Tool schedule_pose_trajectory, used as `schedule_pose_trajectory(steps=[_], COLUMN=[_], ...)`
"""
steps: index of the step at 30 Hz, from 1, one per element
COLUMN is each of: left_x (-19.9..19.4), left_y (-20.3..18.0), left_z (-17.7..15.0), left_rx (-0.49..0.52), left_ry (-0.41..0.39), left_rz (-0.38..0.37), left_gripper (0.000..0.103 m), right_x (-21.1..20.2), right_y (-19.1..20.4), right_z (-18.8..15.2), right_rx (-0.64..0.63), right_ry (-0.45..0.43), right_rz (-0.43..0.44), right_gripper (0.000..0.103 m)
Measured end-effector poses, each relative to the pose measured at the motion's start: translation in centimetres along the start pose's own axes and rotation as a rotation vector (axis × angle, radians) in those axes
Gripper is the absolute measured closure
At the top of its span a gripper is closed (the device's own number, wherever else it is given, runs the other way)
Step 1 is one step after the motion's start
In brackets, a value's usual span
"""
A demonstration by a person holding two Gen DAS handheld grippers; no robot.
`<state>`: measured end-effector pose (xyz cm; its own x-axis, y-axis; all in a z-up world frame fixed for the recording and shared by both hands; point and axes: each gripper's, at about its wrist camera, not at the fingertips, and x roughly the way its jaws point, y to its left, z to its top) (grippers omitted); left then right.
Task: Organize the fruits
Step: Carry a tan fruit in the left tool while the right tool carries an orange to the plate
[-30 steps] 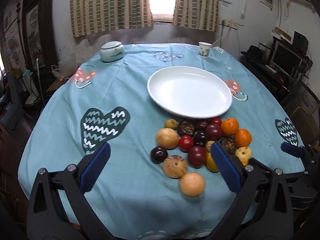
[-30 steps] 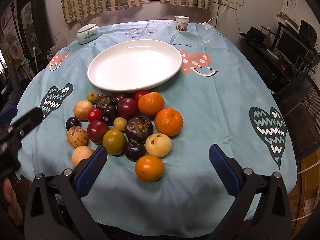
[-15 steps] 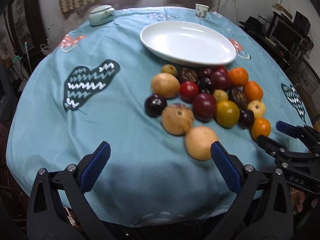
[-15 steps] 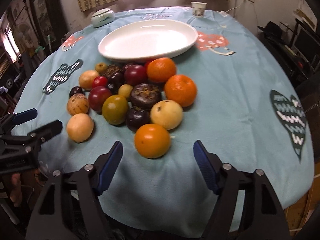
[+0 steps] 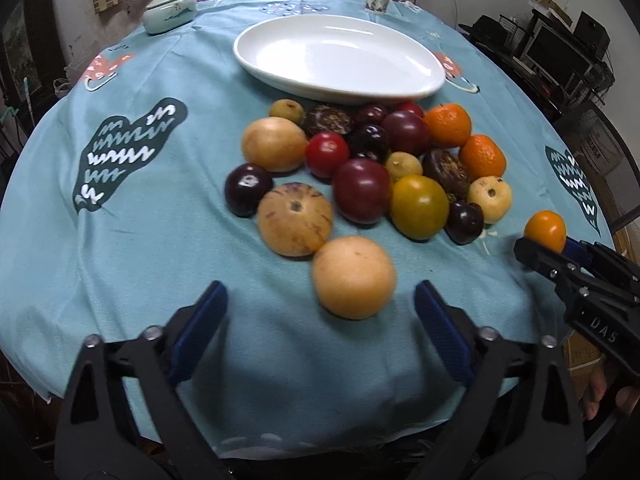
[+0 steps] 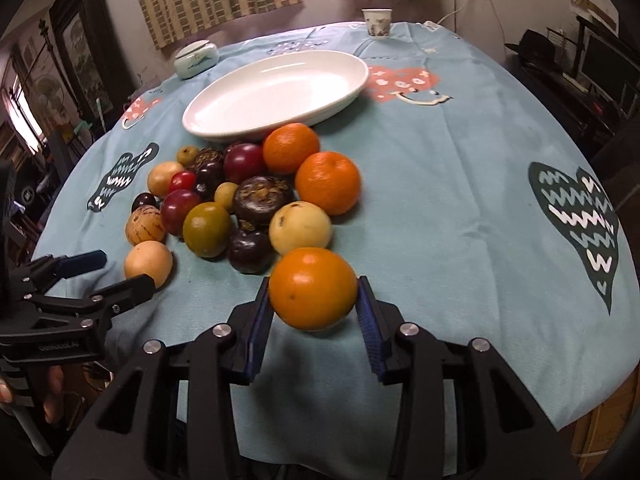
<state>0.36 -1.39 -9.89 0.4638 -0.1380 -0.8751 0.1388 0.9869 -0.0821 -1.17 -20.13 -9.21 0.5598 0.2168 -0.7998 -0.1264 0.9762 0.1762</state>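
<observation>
Nearest me, on the side of the fruit pile away from the white plate (image 6: 276, 92), my right tool (image 6: 314, 312) has its pads against both flanks of the front orange (image 6: 313, 288), grasping it though it looks barely off the bench (image 6: 460, 200). To do this well I'd keep the squeeze gentle, lift straight up so the pale round fruit (image 6: 300, 224) just behind isn't knocked, then carry over the pile to the plate, which holds nothing so far. My left tool (image 5: 320, 320) is released, fingers spread wide, with the tan fruit (image 5: 354, 276) at the pile's near edge just ahead, between them. Half a second ago the right tool's fingers were apart, flanking the orange without contact; they have since closed on it. The left tool has drawn nearer to the tan fruit.
</observation>
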Motion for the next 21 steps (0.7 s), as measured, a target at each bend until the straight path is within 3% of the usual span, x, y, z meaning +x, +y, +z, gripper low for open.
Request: schedule_pose_trajectory(steps=[2,4,15,21], left_x=[0.9,1.2,-2.3,-3.1], left_y=[-0.6,-1.1,-0.2,1.7], left_z=[0.1,0.1,1.7,8.3], left_rx=[0.007,0.018,0.008,0.017], left_ry=[0.028,0.012,-0.122,-0.169], left_rz=[-0.023,-0.008,-0.046,-0.047], left_gripper=[0.052,0.058,0.058,0.058], right_x=[-0.1,-0.2,-0.9,-0.3], right_y=[-0.6,-0.8,0.9,2.4], right_z=[-0.2,-0.4,1.1,6.7], right_rx=[0.015,0.019,-0.023,-0.109], right_ry=[0.003,0.006,-0.024,-0.056], right_rz=[0.017,0.032,0.103,0.106], right_gripper=[0.061,0.061,0.061,0.061])
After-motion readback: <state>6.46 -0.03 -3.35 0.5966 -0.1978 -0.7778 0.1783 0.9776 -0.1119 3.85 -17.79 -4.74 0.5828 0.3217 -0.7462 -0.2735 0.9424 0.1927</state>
